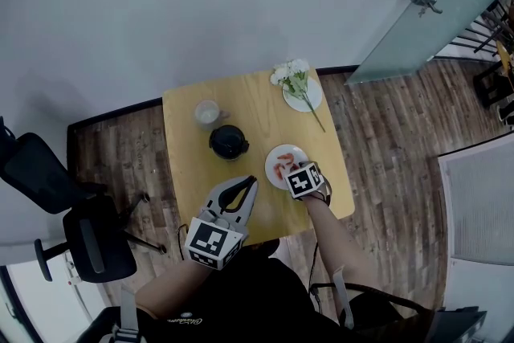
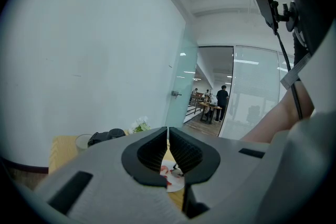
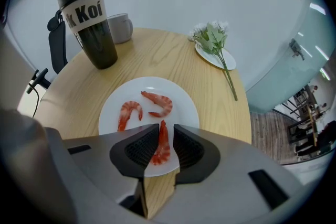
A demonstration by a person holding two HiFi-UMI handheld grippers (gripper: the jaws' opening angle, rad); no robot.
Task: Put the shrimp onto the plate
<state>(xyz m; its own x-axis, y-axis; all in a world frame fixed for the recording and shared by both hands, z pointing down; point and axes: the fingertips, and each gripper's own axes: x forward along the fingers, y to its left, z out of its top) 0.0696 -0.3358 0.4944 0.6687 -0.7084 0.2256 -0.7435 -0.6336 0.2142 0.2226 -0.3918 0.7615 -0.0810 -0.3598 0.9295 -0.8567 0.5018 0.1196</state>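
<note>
White plate (image 3: 181, 107) carries three shrimp; one shrimp (image 3: 161, 148) lies btw. right gripper (image 3: 166, 127) jaws, spread, apparently not pinching. Left gripper (image 2: 168, 129) jaws pressed together.

We look along left gripper (image 2: 168, 132): jaws drawn together, tips touching, nothing gripped between them. Through gap beneath tips we glimpse white plate (image 2: 177, 182), red shrimp (image 2: 164, 168) on it. Wooden table (image 2: 62, 148) shows at lower left. Over gripper body we see pale cup (image 2: 83, 141), dark container (image 2: 107, 136), white flowers (image 2: 139, 124). White wall (image 2: 94, 50) fills left half. Glass door (image 2: 181, 86) with handle stands mid-frame; people (image 2: 222, 98) stand well beyond it. Our bare forearm (image 2: 275, 115) at right.
</note>
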